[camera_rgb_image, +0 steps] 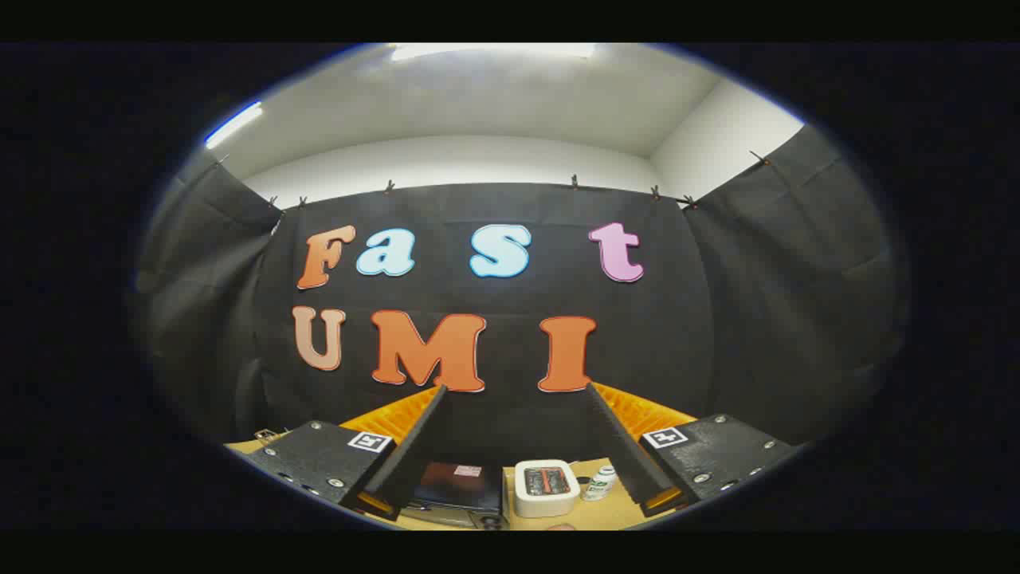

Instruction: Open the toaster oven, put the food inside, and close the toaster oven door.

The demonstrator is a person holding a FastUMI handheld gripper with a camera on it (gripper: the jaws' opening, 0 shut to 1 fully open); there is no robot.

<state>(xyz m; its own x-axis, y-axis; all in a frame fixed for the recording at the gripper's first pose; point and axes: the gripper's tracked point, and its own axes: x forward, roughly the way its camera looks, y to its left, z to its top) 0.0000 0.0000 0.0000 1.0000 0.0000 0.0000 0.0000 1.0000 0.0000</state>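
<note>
The gripper (514, 391) is held high above a light wooden table (594, 516), tilted so that most of what lies ahead is the booth's black cloth wall, with the table seen low between the fingers. The two fingers are spread wide apart and nothing is clamped between them.

The toaster oven (460, 493), a dark box with a dark top, is seen on the table far below, just inside the left finger. Its door cannot be made out from this angle, so whether it is shut or open cannot be told with certainty; it is judged to be shut. Just to the right of the oven, a white rectangular container (547, 486) with something dark and reddish in it is set on the table; this is taken to be the food. A small white bottle (599, 483) with a green label stands just beside the container, close to the right finger.

The task is judged to be at its very start: nothing has been grasped and the first step, opening the oven door, is not yet done. For the next move, the gripper would need to be lowered and pitched down toward the front of the oven, so that the door handle can be brought between the spread fingers. The handle itself is hidden here, so its place must be found on the way down. The container and bottle stand close by and should not be knocked during the descent.
</note>
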